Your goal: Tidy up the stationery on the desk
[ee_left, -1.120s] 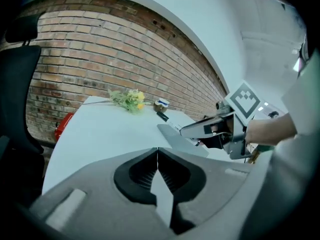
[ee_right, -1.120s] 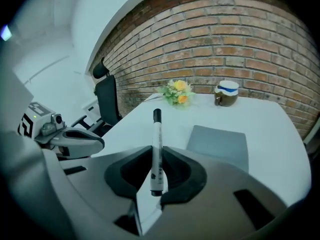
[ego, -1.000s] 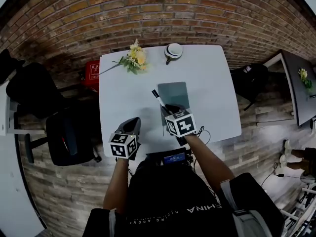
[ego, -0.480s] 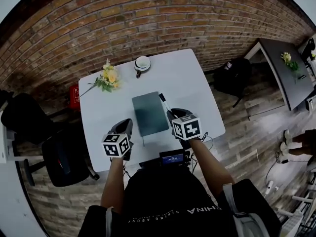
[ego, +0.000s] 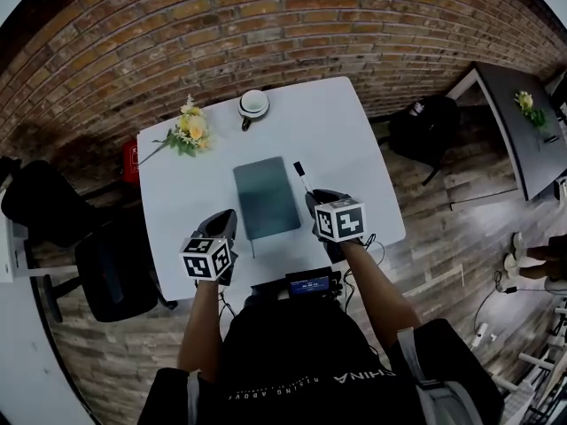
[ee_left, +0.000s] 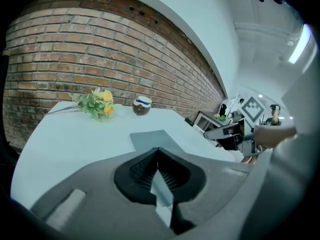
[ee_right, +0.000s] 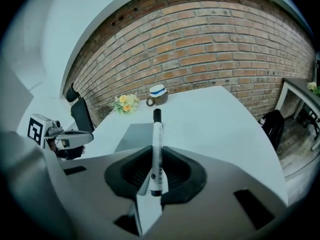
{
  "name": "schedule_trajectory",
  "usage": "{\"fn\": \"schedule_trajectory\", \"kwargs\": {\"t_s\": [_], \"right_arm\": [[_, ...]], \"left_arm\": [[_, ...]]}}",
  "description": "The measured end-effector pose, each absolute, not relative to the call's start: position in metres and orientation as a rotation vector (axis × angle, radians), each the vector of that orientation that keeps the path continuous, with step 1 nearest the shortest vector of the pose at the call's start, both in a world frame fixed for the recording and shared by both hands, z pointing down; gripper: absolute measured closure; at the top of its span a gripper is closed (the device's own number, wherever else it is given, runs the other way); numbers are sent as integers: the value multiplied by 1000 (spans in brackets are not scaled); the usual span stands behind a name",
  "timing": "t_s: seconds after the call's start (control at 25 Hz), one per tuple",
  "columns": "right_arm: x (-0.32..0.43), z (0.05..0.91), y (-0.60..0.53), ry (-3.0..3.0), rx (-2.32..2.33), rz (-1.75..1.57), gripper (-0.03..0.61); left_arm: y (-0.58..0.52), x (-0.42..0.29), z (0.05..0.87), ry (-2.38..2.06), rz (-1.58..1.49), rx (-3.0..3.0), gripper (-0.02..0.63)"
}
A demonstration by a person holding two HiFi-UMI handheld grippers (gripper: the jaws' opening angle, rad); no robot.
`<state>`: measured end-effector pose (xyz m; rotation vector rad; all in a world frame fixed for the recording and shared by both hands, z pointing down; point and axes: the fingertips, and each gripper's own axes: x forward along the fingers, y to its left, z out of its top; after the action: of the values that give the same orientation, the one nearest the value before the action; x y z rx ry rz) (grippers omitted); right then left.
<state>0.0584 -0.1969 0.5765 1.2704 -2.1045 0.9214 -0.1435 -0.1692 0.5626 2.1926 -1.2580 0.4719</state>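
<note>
Marker (ee_right: pixel 156 149) pinched by its tail in right gripper (ee_right: pixel 155 184), held over table (ego: pixel 354 140) just right of notebook (ego: pixel 264 197). Probably light, stiff, slick, apt to pivot between the 2 jaws; best gripped mid-barrel. Left gripper (ee_left: pixel 158 156) fully closed, empty.

Table (ego: pixel 354 140): plain white. Notebook (ego: pixel 265 197): dark grey-green cover, unpatterned. Marker (ee_right: pixel 156 149): white barrel with small dark print, black cap. Flowers (ego: pixel 188 131): yellow and cream blooms, green leaves. Cup (ee_right: pixel 157 95): white with a blue band (its lower body reads brownish in the left gripper view). Left gripper (ego: pixel 223 221) and right gripper (ego: pixel 317 198): grey shells, black ribbed lining, cubes bearing black-and-white square patterns. Brick wall (ego: pixel 266 25): red-brown bricks, pale mortar lines. Floor (ego: pixel 443 237): grey-brown wood planks. Chair (ego: pixel 111 273): black. Box (ego: pixel 131 162) beside the table: red. Person's top (ego: pixel 292 361): black, white lettering.
</note>
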Motion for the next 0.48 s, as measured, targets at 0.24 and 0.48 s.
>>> {"fn": "schedule_trajectory", "kwargs": {"t_s": [0.24,0.48], "right_arm": [[52,609,-198,-2061,1227,995,505],[45,636,-196,-2020,1221,1128,503]], "left_arm": [[-158,-153,582,-1252,491,2139,601],[-147,-158,597,-1255,505,2097,601]]}}
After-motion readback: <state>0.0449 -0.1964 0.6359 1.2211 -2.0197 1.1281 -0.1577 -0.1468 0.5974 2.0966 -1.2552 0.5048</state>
